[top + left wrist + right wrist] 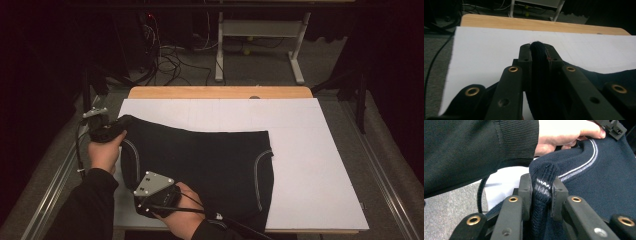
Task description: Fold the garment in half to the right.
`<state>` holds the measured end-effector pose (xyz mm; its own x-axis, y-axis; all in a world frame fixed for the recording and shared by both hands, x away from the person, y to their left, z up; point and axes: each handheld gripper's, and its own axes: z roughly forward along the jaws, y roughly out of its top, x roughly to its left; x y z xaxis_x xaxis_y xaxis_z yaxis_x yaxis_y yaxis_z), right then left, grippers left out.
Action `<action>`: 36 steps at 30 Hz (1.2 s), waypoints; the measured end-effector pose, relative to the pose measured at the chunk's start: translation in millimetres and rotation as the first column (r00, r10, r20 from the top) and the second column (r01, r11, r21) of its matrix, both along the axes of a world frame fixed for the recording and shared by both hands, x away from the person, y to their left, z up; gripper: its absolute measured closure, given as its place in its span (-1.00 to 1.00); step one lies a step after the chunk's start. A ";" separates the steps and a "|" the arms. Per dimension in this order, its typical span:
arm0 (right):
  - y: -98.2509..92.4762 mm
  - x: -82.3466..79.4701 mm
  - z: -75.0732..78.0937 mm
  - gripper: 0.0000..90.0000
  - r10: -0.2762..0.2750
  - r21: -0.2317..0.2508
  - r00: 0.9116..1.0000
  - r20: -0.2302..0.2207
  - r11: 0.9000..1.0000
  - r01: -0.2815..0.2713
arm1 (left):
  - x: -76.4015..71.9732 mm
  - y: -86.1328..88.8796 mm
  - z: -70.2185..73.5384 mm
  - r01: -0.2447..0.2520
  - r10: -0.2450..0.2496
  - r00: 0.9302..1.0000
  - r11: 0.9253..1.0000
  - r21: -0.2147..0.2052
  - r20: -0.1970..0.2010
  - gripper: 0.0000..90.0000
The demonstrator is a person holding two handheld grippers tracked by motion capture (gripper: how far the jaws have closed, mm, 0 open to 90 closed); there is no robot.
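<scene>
On the white board's (310, 165) near-left side, both grippers, left (537, 50) and right (543, 186), pinch the dark garment (210, 160); they should move evenly, keeping its edge taut.

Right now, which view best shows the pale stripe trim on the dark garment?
The right gripper view: the stripe trim runs sharp along the garment's edge into the right gripper. The high view gives faint thin lines; the left gripper view shows plain dark fabric pinched in the left gripper.

Black claws (537, 53), brass rivets, dark sleeves (474, 150)
</scene>
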<state>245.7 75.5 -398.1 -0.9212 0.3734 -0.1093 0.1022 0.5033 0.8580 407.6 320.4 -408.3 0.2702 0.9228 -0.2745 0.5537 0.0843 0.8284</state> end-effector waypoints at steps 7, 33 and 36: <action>18.7 -2.6 5.1 0.68 0.033 0.038 0.999 0.006 0.999 -0.034 | -11.2 25.3 11.5 -0.029 0.029 1.000 0.999 0.039 0.002 0.67; -27.8 -3.0 3.4 0.68 -0.039 0.097 0.999 -0.013 0.994 0.040 | -3.4 -16.4 23.0 -0.010 0.013 0.999 0.998 0.059 -0.053 0.66; -39.9 -0.4 1.0 0.68 -0.050 0.107 0.999 -0.014 0.993 0.051 | 1.7 -29.5 23.6 0.001 0.003 0.998 0.997 0.076 -0.057 0.66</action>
<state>245.3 35.6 -397.1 -0.9019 0.4282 -0.0557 0.1352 0.4025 0.9054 409.2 290.9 -384.7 0.2550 0.9420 -0.2182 0.6005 0.0226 0.7993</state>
